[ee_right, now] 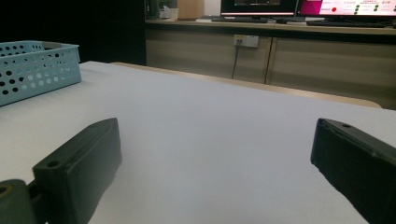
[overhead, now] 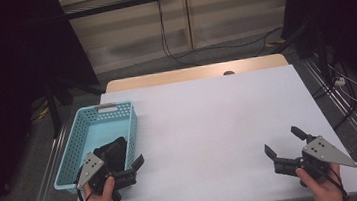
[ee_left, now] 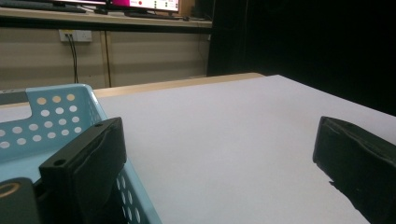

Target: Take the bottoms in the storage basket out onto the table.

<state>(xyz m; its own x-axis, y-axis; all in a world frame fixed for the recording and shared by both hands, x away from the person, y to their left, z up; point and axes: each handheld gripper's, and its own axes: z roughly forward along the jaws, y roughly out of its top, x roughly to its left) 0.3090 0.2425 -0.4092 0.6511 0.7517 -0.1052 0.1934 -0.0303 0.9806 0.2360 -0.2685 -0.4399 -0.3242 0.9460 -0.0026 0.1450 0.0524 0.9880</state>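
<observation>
A light blue perforated basket (overhead: 99, 110) stands at the table's left edge, with a black item (overhead: 107, 153) lying in its near end; what that item is I cannot tell. My left gripper (overhead: 129, 155) is held at the basket's near right corner and is open. In the left gripper view (ee_left: 219, 140) one jaw hangs over the basket wall (ee_left: 51, 116) and the other over the white tabletop. My right gripper (overhead: 284, 140) rests near the front right of the table, open, with nothing between its jaws (ee_right: 215, 135). The basket (ee_right: 32, 70) sits far off to its left.
The white sheet (overhead: 219, 121) covers the table, and a strip of wood (overhead: 193, 72) shows at the far edge. Metal rails run along both sides of the table. Cables (overhead: 172, 56) lie on the floor beyond it. A counter with monitors (ee_right: 345, 9) stands at the back wall.
</observation>
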